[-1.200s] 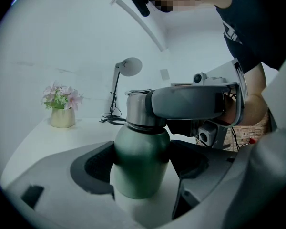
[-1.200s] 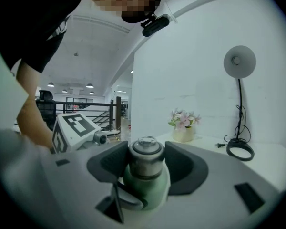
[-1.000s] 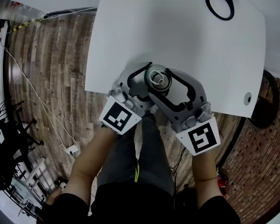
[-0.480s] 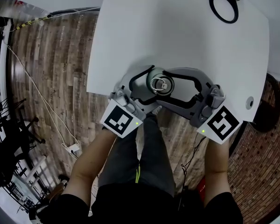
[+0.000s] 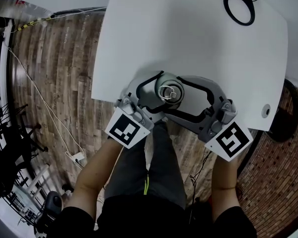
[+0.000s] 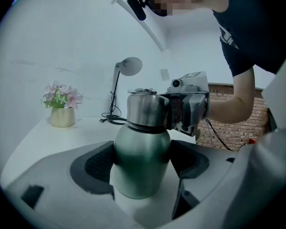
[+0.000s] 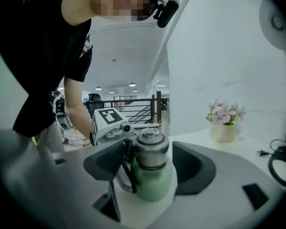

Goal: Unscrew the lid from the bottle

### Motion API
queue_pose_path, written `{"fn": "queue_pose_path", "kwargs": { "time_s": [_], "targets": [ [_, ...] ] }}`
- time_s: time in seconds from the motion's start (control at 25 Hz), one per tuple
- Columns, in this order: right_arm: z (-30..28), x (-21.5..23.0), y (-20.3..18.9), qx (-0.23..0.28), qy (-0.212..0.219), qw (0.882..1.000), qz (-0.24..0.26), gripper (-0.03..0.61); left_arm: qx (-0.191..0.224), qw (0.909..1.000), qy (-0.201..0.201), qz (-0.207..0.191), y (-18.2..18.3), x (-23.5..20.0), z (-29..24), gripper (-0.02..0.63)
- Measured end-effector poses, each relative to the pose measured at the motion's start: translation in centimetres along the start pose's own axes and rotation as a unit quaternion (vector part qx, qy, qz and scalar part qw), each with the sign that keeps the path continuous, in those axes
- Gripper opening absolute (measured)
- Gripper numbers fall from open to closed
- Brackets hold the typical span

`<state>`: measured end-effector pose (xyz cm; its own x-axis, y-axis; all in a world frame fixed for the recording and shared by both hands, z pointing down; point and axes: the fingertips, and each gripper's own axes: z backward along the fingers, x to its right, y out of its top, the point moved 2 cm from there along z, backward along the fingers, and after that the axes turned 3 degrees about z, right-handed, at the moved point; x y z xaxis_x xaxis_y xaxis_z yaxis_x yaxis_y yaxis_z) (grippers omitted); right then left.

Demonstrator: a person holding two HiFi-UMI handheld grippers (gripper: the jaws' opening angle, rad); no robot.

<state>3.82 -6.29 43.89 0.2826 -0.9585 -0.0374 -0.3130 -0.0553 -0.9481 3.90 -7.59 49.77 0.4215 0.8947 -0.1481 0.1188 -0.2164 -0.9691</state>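
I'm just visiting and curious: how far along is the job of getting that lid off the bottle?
Done: the left gripper clamps the bottle steady. In hand: the jaws of the right gripper have just been opening and stand clear around the lid, likely for a fresh grip. To do: the lid sits on the bottle, so more unscrewing and lifting remain.

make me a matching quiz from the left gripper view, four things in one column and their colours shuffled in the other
Things:
1. bottle body
2. lid
3. flowers
4. vase

Colours:
a. pink
b. silver
c. cream
d. green

Pairs: 1-d, 2-b, 3-a, 4-c
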Motion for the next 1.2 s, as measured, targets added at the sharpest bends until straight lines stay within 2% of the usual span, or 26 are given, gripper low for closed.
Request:
{"fn": "queue_pose_path", "kwargs": {
  "time_s": [0.04,0.12,0.2,0.32,0.48,0.56,0.68,0.8,0.92,1.04,1.2],
  "targets": [
    [0.2,-0.1,0.1,0.008,-0.017,1.000,-0.013,0.299,0.000,1.0000,-0.001,-0.001,0.1,0.0,0.0,0.360],
    [0.5,0.2,0.5,0.029,-0.085,0.995,-0.036,0.301,0.000,1.0000,-0.002,-0.002,0.3,0.0,0.0,0.360],
    [0.4,0.6,0.9,0.051,-0.167,0.983,-0.060,0.301,0.000,1.0000,-0.002,-0.004,0.4,-0.1,0.0,0.360],
    [-0.4,0.5,1.2,0.068,-0.248,0.962,-0.095,0.299,-0.001,1.0000,-0.001,-0.002,0.4,-0.1,0.0,0.360],
    [-0.5,1.5,0.6,0.007,-0.366,0.929,-0.055,0.298,0.001,1.0000,-0.001,-0.003,0.7,-0.1,-0.1,0.360],
    [-0.5,1.6,0.7,0.000,-0.382,0.924,-0.033,0.298,0.002,1.0000,0.000,-0.003,0.7,-0.1,-0.3,0.360],
    [-0.7,1.5,0.9,0.007,-0.378,0.925,-0.030,0.272,0.001,1.0000,0.001,-0.002,0.5,-0.1,-0.3,0.360],
    [-0.7,1.4,0.7,0.020,-0.365,0.929,-0.055,0.270,0.001,1.0000,0.001,0.001,0.4,-0.2,-0.2,0.360],
    [-0.6,1.2,0.5,0.033,-0.330,0.941,-0.062,0.268,-0.001,1.0000,0.000,0.000,0.3,-0.1,-0.1,0.360],
    [-0.7,1.1,0.8,0.034,-0.264,0.964,-0.020,0.267,-0.001,1.0000,-0.002,-0.003,0.4,-0.2,-0.1,0.360],
    [-1.2,0.9,0.9,0.011,-0.125,0.992,0.035,0.267,0.002,1.0000,-0.002,0.002,0.5,-0.2,0.0,0.360]
  ]
}}
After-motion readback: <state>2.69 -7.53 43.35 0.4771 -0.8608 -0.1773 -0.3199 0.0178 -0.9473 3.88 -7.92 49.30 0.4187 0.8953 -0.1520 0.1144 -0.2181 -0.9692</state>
